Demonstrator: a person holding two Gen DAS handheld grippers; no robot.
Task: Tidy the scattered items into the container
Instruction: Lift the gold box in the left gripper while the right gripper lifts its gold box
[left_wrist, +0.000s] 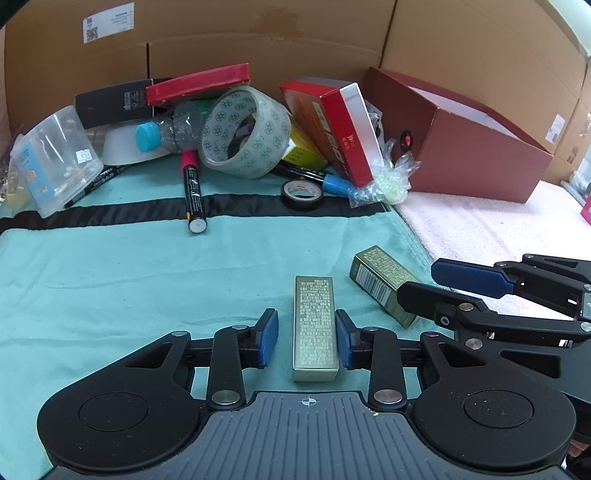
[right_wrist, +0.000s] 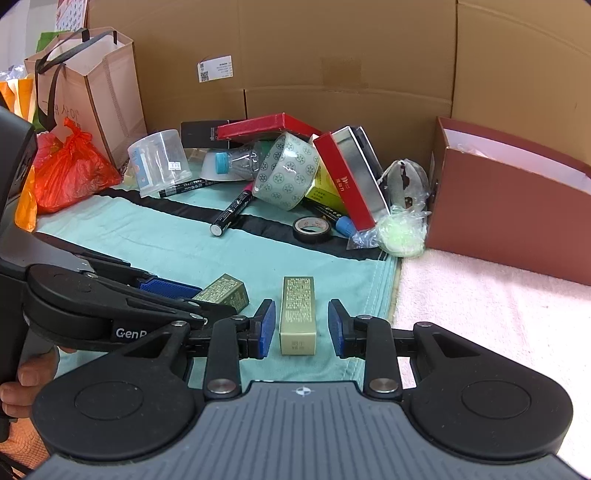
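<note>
- Now the red-brown box (right_wrist: 509, 206) sits far right.
- Two small gold boxes lie near, one (left_wrist: 316, 328) between the spread left gripper (left_wrist: 307, 341), one (right_wrist: 297, 315) between the spread right gripper (right_wrist: 302, 326).
- Probably light and stiff; pinch the long sides.

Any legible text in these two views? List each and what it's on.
"GenR", cut off: side of the left gripper.
Korean lettering on the paper bag: too blurred to quote.
Shipping label with QR code on the cardboard wall: too small.
Print on both gold boxes, the markers and the red box: unreadable.
</note>
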